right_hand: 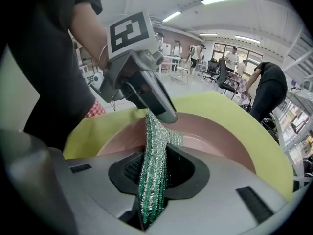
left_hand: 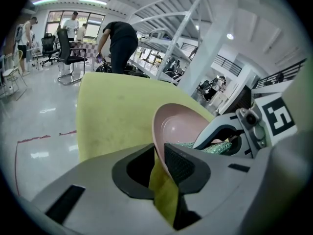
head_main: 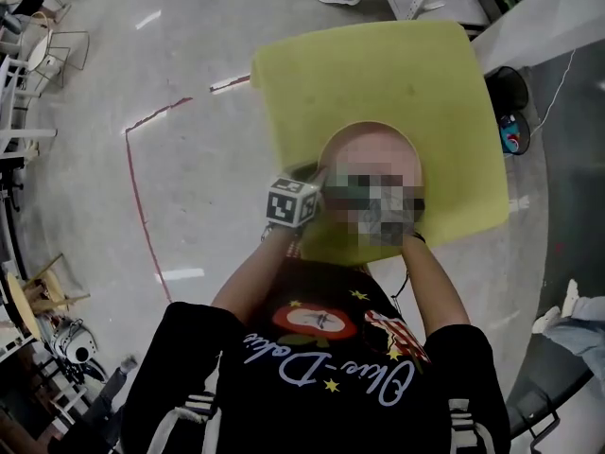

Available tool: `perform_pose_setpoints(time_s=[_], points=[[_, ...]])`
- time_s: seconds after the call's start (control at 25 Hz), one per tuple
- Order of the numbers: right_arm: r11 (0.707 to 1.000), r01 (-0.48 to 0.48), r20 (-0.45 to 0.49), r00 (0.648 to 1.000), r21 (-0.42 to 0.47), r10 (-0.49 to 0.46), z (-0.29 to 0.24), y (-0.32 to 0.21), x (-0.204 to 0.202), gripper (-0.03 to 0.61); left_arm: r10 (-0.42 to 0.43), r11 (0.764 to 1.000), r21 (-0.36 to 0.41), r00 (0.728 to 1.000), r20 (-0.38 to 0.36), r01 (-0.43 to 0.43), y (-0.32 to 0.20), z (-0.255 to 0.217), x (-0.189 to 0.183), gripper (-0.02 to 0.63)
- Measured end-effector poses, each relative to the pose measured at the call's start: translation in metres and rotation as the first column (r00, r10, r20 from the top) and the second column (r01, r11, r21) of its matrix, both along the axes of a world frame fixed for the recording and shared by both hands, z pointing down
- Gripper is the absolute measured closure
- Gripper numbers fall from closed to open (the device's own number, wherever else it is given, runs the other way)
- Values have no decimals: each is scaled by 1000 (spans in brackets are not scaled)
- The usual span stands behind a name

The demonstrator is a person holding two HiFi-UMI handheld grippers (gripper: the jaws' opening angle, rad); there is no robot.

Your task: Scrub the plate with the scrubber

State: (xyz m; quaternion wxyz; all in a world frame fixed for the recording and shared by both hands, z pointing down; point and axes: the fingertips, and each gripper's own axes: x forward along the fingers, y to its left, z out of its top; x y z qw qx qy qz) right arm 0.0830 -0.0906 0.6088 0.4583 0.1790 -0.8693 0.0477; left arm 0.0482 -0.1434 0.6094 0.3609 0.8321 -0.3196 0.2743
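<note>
A pink plate lies on a yellow table, partly hidden in the head view. In the left gripper view my left gripper is shut on the near rim of the plate, which stands tilted up between the jaws. Its marker cube sits at the plate's left edge. My right gripper is shut on a green glittery scrubber, whose tip rests in the plate right beside the left gripper. From the left gripper view, the scrubber lies low in the plate.
The yellow table fills the space around the plate. A red tape line runs over the grey floor on the left. White metal racks, office chairs and several people stand farther off in the room.
</note>
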Motion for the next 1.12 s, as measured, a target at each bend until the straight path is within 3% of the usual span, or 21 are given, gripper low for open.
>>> perform_pose_setpoints(time_s=[0.44,0.8,0.96,1.12], points=[[998,49,34,998,-49,-47,0,31,-11,515,-17,1000,11,999,28,17,-1,1,2,558],[995,33,77,997,-92,-26,-4,34,-13,515,-25,1000,10,999,32,24,0,1,2,560],[998,30,113,993,-54,-24,-17,23,-9,515,-15,1000,15,999,29,15,2,1,1,558],[998,-19,102,995,64,12,-34,-12,13,517,-8,1000,17,1000,28,8,1,1,4,557]])
